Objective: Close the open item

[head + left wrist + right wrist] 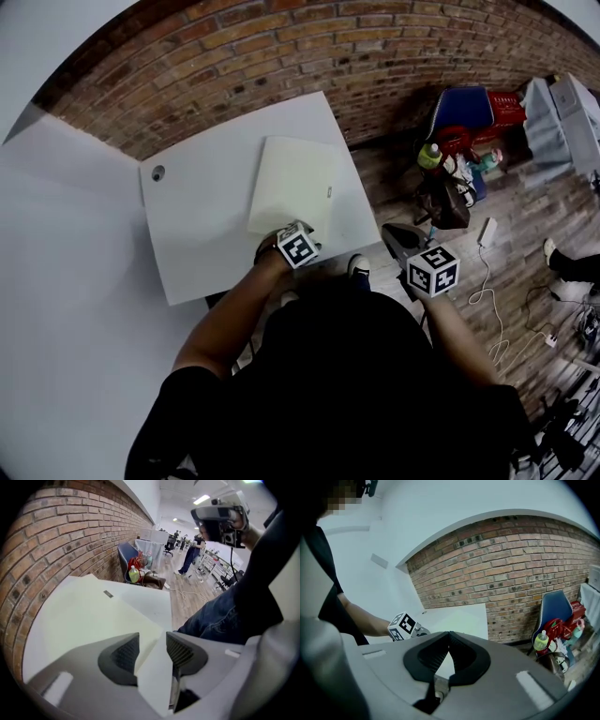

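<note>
A flat cream-coloured item (292, 183), like a slim laptop or folder, lies on the white table (202, 225) with its lid down flat. My left gripper (302, 234) is at the item's near edge and points steeply down. In the left gripper view its jaws (152, 648) stand open around that near corner (93, 616), and the pads do not press on it. My right gripper (398, 242) hangs off the table's right side over the floor. In the right gripper view its fingertips (449, 635) meet, shut on nothing.
A brick wall (375, 66) runs behind the table. A round grommet hole (157, 172) sits near the table's left corner. To the right stand a blue chair (464, 108) with a red bag, a green bottle (429, 156) and cables (487, 291) on the wooden floor.
</note>
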`<state>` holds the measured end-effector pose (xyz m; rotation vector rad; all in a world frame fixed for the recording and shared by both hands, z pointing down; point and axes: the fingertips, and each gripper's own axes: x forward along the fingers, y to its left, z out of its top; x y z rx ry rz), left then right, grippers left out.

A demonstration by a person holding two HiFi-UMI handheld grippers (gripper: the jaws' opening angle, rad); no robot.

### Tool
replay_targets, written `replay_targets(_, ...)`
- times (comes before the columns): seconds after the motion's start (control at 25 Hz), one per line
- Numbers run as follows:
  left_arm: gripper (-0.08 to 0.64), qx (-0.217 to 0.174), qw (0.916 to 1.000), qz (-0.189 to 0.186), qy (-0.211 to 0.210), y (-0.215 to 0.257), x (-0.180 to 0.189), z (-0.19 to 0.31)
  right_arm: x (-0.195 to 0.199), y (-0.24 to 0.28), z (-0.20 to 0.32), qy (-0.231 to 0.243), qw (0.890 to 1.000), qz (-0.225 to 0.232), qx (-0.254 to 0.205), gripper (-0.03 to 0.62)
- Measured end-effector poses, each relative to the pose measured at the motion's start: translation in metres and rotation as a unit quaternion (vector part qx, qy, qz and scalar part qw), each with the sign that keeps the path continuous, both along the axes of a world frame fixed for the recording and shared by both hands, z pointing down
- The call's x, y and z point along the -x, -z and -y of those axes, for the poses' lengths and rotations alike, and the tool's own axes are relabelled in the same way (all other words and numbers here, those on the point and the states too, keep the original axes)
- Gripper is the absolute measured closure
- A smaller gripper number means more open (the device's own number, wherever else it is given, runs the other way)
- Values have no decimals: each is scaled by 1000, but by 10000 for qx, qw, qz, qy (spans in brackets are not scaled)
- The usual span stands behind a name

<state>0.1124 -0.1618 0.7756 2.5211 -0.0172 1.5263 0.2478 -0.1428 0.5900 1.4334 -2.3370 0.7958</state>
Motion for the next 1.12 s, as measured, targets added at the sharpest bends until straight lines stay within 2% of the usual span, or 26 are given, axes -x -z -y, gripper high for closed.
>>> replay_targets(0.28,383,-98,9997,-122,189,11,6,2,1,1,0,71,10000,17,13,588)
replay_targets(0.68,388,-424,9923,-678,948,54,39,23,20,10,19,403,9990,61,-156,588)
replay_targets(0.84,453,-567,9867,-852,1267,71,54,27,25,18,27,568,9981,16,-248,588)
replay_targets(1.12,510,-847,9751,-1046,1765,101,82,40,19,32,44,634,9972,-48,-404,588)
